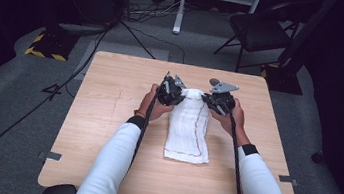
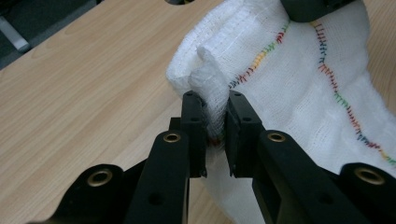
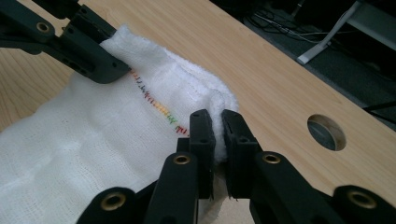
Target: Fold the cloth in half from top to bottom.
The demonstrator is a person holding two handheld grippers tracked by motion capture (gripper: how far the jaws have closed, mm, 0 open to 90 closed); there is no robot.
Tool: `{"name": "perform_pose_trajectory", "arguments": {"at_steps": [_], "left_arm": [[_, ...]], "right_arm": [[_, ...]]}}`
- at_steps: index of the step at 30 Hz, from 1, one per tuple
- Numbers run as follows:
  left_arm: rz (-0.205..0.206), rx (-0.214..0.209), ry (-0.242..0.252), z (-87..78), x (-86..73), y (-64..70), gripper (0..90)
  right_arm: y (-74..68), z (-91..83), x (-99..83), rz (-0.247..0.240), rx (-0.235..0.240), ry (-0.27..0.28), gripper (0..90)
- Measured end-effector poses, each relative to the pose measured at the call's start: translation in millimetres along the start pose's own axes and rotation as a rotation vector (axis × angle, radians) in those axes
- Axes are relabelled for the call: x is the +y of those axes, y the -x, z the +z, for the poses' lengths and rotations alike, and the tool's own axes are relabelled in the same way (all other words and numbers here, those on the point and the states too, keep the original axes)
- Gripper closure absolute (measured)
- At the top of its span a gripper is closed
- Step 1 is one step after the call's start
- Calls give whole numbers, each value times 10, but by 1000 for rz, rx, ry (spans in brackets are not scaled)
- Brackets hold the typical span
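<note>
Cloth (image 1: 188,127) laid mid-table (image 1: 106,118), far edge at 12 o'clock lifted. Left hand-held gripper (image 2: 215,116) clamped on left far corner, right hand-held gripper (image 3: 218,133) on right far corner. Judged light, soft, limp; best held by hemmed corners.

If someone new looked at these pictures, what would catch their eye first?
A white cloth with rainbow stitching lies mid-table on the wooden table. The left claw and the right claw each pinch a far corner of it.
</note>
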State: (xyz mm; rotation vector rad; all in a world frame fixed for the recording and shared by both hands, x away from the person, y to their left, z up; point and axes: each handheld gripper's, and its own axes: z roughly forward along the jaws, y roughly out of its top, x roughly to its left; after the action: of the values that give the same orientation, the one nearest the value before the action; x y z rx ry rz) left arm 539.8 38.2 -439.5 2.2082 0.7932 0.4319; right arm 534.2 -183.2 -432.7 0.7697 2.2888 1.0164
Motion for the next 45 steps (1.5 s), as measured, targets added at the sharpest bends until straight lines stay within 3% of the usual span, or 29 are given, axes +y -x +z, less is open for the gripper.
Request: {"name": "perform_pose_trajectory", "arguments": {"at_steps": [8,14,19,37,45], "left_arm": [[8,22,37,-84,60,2,799],[-9,-20,92,-156,59,-12,799],[13,-34,108,-236,79,35,797],[71,-107,130,-369,-195,192,765],[120,-140,114,-451,-322,300,765]], "right_arm": [[19,-112,103,-15,-11,29,837],[20,-197,110,-10,0,48,837],[17,-295,92,-3,17,68,837],[-180,-500,-136,-29,129,88,837],[-279,-563,-230,-47,183,94,837]]}}
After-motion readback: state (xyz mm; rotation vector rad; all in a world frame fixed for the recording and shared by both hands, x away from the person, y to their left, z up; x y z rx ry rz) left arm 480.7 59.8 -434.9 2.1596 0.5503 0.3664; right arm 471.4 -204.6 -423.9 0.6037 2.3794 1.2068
